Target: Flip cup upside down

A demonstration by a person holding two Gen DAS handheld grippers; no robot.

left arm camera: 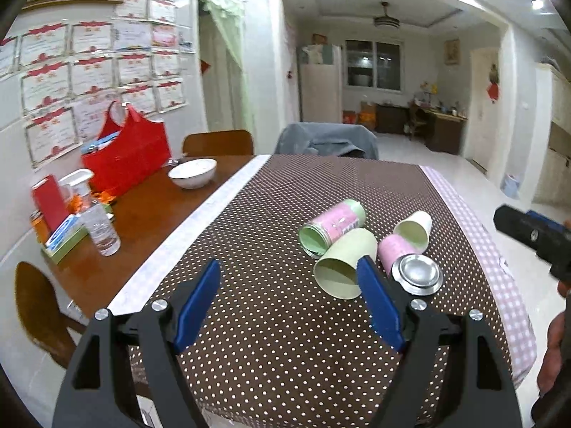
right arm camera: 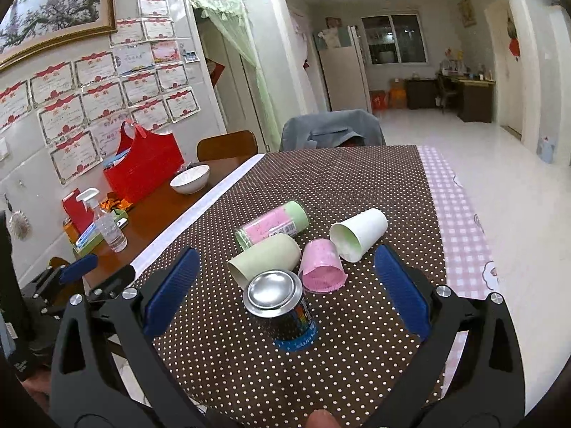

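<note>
Left wrist view: left gripper (left arm camera: 287,287) hangs above the dotted tablecloth (left arm camera: 285,356), jaws wide apart and empty, lined up short of the cluster.
Green cup (left arm camera: 344,264): lying on its side, mouth toward the camera, just left of the tin can (left arm camera: 417,274), so it looks ready to be grabbed by the wall.
Right wrist view: right gripper (right arm camera: 285,287) spread open around the tin can (right arm camera: 282,306), touching nothing.
Pink cup (right arm camera: 323,265) and white cup (right arm camera: 358,233): tipped over behind the can, crowding the approach.
</note>
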